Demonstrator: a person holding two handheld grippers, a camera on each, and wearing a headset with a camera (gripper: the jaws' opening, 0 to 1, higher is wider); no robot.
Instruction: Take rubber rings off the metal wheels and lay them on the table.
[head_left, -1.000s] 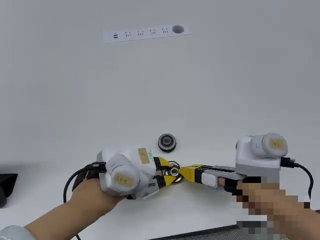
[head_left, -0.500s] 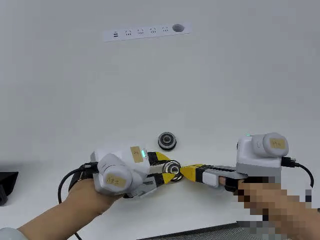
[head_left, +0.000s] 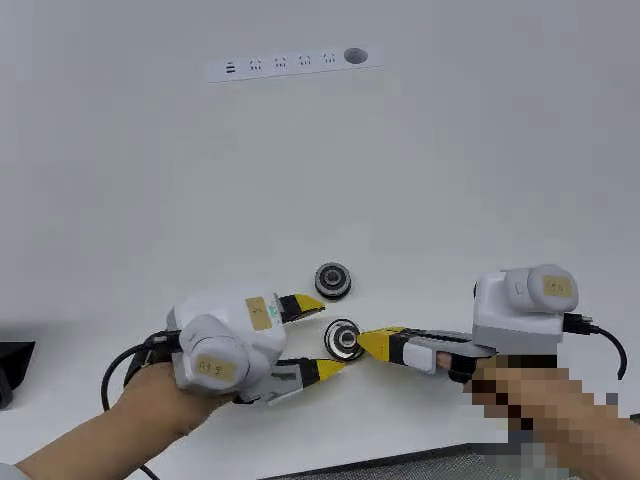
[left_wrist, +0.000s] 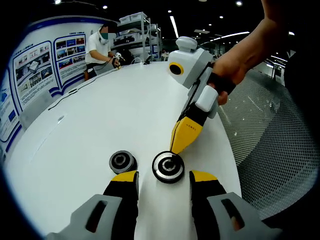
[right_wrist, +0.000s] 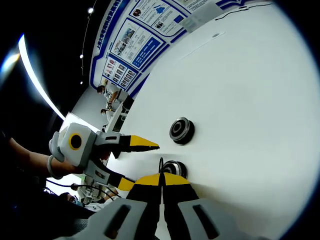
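Two metal wheels lie on the white table (head_left: 420, 180). The near wheel (head_left: 343, 339) (left_wrist: 168, 166) (right_wrist: 174, 168) carries a black rubber ring (right_wrist: 161, 164), of which a thin loop stands up at its rim. My right gripper (head_left: 366, 341) (right_wrist: 161, 178) is shut on that ring at the wheel's right edge. In the left gripper view its yellow tip (left_wrist: 179, 145) touches the wheel's rim. My left gripper (head_left: 312, 336) (left_wrist: 164, 176) is open, one jaw on each side just short of the wheel, not touching it. The far wheel (head_left: 333, 281) (left_wrist: 123, 161) (right_wrist: 181, 130) lies apart.
A white power strip (head_left: 295, 65) lies at the table's far side. A black object (head_left: 12, 372) sits at the left edge. The table's near edge runs just under both hands, with grey mesh flooring (left_wrist: 280, 150) beyond it.
My left gripper has opened, let go of the near wheel and drawn back to the left. The right gripper has stayed shut at the wheel's rim.
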